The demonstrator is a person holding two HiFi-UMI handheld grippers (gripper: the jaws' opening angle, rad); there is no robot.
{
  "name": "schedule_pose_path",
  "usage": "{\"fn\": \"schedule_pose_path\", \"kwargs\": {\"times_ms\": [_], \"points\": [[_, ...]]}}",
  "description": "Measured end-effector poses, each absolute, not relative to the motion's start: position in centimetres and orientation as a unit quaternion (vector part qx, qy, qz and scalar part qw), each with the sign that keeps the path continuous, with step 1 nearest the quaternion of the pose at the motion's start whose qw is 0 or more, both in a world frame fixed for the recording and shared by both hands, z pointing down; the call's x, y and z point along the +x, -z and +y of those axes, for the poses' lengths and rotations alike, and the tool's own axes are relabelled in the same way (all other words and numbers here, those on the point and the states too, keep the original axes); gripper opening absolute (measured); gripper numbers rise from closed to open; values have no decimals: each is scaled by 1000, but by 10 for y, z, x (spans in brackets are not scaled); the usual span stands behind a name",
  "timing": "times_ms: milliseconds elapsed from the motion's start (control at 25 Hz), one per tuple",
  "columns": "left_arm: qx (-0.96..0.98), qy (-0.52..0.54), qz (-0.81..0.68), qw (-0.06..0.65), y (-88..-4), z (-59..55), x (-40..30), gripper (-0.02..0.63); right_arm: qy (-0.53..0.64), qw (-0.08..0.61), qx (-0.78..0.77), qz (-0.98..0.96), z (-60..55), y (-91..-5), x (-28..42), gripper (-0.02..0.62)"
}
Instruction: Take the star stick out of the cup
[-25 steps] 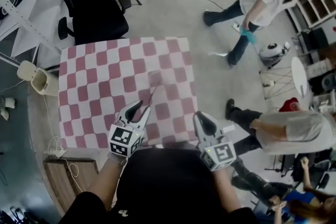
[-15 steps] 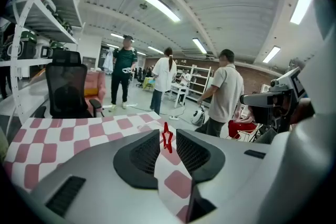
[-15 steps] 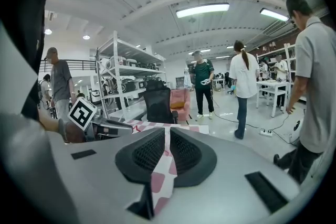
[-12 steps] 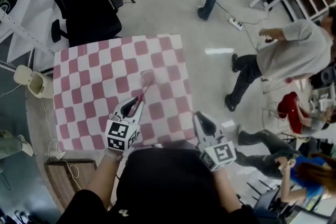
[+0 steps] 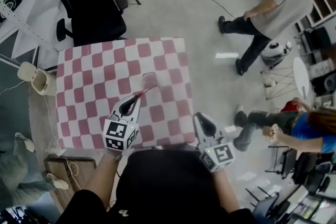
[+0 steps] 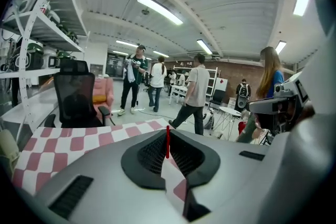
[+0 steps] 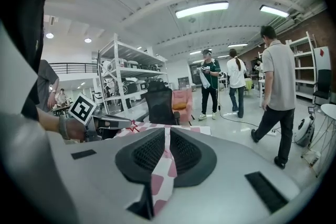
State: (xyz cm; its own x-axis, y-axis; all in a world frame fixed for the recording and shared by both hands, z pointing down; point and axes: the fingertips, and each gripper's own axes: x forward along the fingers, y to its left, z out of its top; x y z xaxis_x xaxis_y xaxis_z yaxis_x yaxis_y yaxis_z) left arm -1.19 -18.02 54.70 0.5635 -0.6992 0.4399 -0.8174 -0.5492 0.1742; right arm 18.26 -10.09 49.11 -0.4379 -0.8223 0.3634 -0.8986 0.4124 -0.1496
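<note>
Stick (image 6: 167,139) — in closing left hand-held gripper (image 5: 135,99)

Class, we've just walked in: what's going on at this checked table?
A person works two handheld grippers over a pink-checked table. The left gripper is closing its jaws on the red star stick, which leans out of the cup, not yet lifted. The right gripper waits empty.

The left gripper (image 6: 168,132) is closing its fingers (image 6: 147,157) on a thin red stick (image 6: 168,144) upright between their tips, with a pink-checked table (image 6: 79,139) beyond them to the left and a black chair (image 6: 77,98) behind it.
</note>
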Motion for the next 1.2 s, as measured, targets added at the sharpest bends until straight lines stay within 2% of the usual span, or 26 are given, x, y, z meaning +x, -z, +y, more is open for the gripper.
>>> {"fn": "schedule_pose_path", "kwargs": {"times_ms": [360,760,1200], "points": [[854,-135,-470,178,-513,-176,-30,52,-157,98,486,-854,-113,-487,166,43],[831,-68,-522,178,-460,-160,-82,52,-152,76,424,-889,-134,-476,113,44],[765,-58,-612,193,-467,-117,-160,52,-141,90,327,-930,-135,-474,37,43]]}}
